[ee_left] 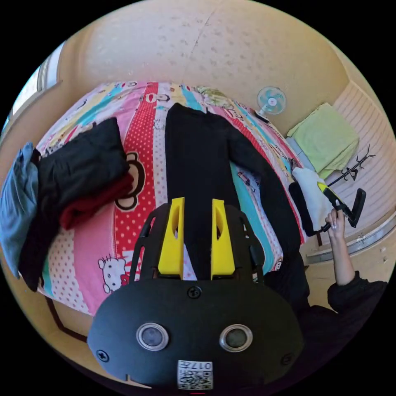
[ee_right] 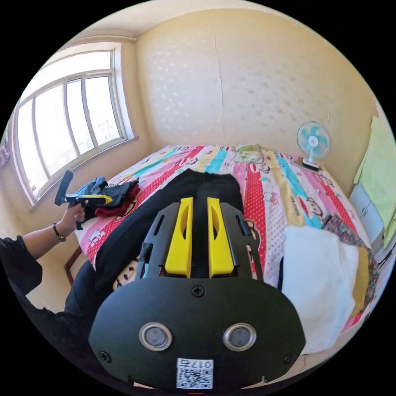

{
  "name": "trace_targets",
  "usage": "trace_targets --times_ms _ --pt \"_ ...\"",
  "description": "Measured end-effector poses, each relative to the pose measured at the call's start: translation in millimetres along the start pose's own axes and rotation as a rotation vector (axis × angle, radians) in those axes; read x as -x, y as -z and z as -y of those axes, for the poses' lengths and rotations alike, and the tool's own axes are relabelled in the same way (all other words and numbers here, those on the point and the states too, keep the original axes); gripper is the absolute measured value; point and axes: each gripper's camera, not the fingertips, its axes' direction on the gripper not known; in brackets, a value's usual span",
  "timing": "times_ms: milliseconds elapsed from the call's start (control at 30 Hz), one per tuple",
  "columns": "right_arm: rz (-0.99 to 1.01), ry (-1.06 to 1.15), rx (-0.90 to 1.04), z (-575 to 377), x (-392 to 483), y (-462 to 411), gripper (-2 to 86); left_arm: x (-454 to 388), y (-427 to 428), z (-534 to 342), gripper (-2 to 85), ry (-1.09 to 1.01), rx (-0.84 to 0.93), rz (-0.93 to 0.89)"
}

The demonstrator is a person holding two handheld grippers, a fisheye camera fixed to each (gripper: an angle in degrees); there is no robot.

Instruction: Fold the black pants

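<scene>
Above the near edge of the bed (ee_right: 264, 181), the left gripper (ee_left: 197, 237) and right gripper (ee_right: 199, 239) hang with jaws apart, holding nothing. The black pants (ee_left: 198, 156) lie flat along the bed's middle. A fan (ee_right: 313, 142) stands by the far corner.
</scene>
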Motion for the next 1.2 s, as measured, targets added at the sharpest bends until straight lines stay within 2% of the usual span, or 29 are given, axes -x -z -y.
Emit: trace_targets --times_ms 100,233,400,500,567,667,733,800,833,867,900,933,967,1033,1100,1167,1200 --pt "0.016 -0.122 0.129 -85.2 -6.5 -15.5 7.7 42.9 -26.1 -78.9 12.7 0.17 0.06 -0.085" --pt "-0.016 -0.367 0.101 -158.9 -31.7 17.7 8.7 54.3 -25.8 -145.6 12.9 0.277 -0.028 -0.192" --pt "-0.086 -0.417 0.143 -167.2 -58.5 35.7 10.7 40.1 -40.7 -154.0 9.9 0.325 -0.041 -0.156" --pt "0.014 -0.416 0.067 -157.7 -71.7 57.2 11.8 37.4 -47.5 -139.5 2.7 0.312 0.173 -0.272" --pt "0.001 -0.429 0.076 -154.6 -79.2 65.1 12.3 29.8 -21.3 -136.1 1.1 0.256 0.144 -0.363" --pt "0.006 -0.465 0.189 -156.1 -98.0 61.9 13.5 19.8 32.7 -131.5 -0.4 0.202 0.082 -0.384" --pt "0.048 -0.489 0.24 -164.0 -111.2 60.2 14.1 18.5 52.4 -132.6 -0.7 0.198 0.096 -0.339" --pt "0.034 -0.497 0.281 -172.3 -117.4 57.2 14.1 25.1 51.8 -138.4 -0.8 0.242 0.2 -0.16" --pt "0.009 -0.504 0.346 -178.0 -121.8 50.6 14.0 35.2 47.0 -147.0 -0.8 0.314 0.277 -0.009" --pt "-0.003 -0.507 0.389 -180.9 -124.1 46.0 13.9 45.1 47.0 -157.5 -0.8 0.38 0.304 0.023" --pt "0.001 -0.498 0.457 -186.0 -127.4 37.6 13.2 48.0 49.5 -162.3 -0.7 0.395 0.283 -0.02" --pt "0.054 -0.463 0.488 -189.5 -127.4 33.2 11.9 50.9 56.5 -171.1 -0.6 0.402 0.205 -0.155" --pt "0.091 -0.436 0.487 -190.5 -126.3 33.4 9.9 51.0 61.2 -177.3 -0.3 0.397 0.129 -0.281" --pt "0.081 -0.368 0.448 -193.6 -123.7 47.6 4.6 46.3 60.2 -178.3 0.9 0.372 0.097 -0.392" --pt "0.121 -0.34 0.397 -194.6 -126.7 65.3 3.3 33.9 54.2 -169.4 7.9 0.323 0.146 -0.398" --pt "0.278 -0.295 0.265 -194.7 -130.7 92.6 2.8 5.4 49.2 -151.8 13.1 0.216 0.214 -0.383" --pt "0.425 -0.28 0.151 -194.3 -135.9 113.8 2.5 -3.9 49.3 -147.3 13.3 0.179 0.22 -0.394"
